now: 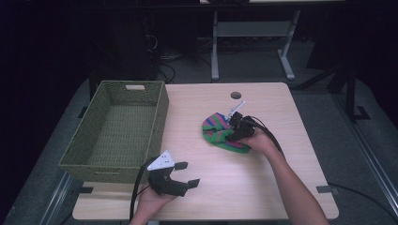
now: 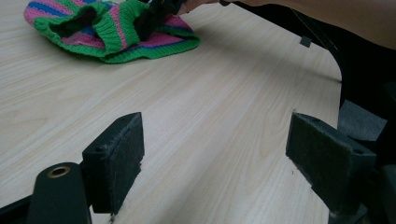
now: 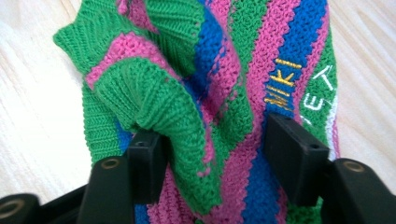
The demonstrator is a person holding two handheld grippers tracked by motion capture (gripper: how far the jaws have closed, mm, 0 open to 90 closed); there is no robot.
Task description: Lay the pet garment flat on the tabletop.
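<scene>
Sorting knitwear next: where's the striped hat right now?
In the high view the hat lies right of the table's middle, right of the basket, with the right gripper on it.

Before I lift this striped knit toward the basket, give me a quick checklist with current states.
1. Knit between right gripper jaws: ok, a bunched fold sits there.
2. Pads pressing firmly on the fold: cannot tell.
3. Whole knit gathered: not ok, most lies on the table.
4. Basket upright with open top: ok.
5. Left gripper open, apart from the knit: ok.
6. Route from knit to basket free of clutter: ok.
</scene>
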